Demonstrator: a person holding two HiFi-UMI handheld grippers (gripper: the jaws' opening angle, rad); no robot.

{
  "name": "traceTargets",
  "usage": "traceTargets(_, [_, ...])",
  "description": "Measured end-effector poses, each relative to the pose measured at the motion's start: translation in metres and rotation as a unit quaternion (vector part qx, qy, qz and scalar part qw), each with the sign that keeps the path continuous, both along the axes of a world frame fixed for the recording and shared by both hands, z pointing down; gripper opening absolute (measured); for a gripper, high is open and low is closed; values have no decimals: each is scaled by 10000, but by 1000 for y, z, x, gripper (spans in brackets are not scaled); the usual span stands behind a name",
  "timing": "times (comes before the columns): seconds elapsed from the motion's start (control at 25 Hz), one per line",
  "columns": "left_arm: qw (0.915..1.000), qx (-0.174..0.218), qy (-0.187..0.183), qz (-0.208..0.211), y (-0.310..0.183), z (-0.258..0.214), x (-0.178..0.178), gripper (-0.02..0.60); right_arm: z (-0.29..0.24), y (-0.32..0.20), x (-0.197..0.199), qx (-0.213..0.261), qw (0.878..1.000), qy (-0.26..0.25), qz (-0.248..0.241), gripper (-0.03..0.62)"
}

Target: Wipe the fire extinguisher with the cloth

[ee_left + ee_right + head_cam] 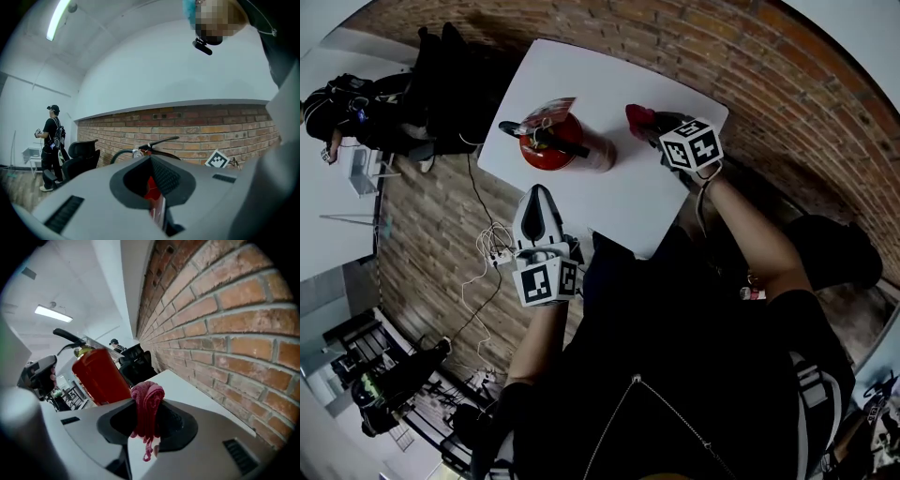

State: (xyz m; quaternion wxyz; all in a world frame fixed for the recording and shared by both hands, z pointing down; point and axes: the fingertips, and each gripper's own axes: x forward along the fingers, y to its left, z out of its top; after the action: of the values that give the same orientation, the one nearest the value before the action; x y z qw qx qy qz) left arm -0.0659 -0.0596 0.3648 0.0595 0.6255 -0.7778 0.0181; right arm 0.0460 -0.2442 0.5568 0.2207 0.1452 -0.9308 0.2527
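Currently the fire extinguisher [565, 143] is standing upright on the white desk [630, 199], toward its left side, with its black handle and hose pointing left. The right gripper [654, 129] is clamping a bunched pink-red cloth [147, 408] between its jaws, a loose end dangling below them. It is hovering just right of the cylinder, close to the brick wall [225, 333]. From the head view and the right gripper view alike, the cloth is sitting near the red body but apart from it — no contact is showing.

The left gripper [539, 199] is waiting at the near edge of the desk, pointing at the extinguisher. Its jaws are resting almost together with nothing between them; only a thin slit is showing the red cylinder beyond.

As a judgement, the wiping is barely under way or between strokes: the cloth is gripped and brought close, which is the preparation done, but the pictures are giving no sign of which parts of the surface are already cleaned. What is left, as far as can be seen, is pressing the cloth against the body and working it around — perhaps with the left gripper steadying the extinguisher so it is not tipping.
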Motion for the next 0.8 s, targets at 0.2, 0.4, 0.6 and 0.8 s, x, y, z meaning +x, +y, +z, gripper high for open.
traceTargets(0.2, [9999, -99, 30, -60, -7, 7, 0, 9, 59, -10, -27, -496, 9975, 355, -369, 117])
traceTargets(0.4, [9986, -443, 45, -287, -6, 21, -6, 9, 114, -11, -51, -923, 9901, 812, -680, 117])
traceTargets(0.6, [9985, -447, -72, -317, -1, 29, -9, 9, 173, -4, -76, -1057, 9788, 1307, -1174, 117])
traceTargets(0.8, [9967, -673, -32, -452, 12, 39, -12, 9, 215, 12, -94, -1377, 9654, 1599, -1534, 117])
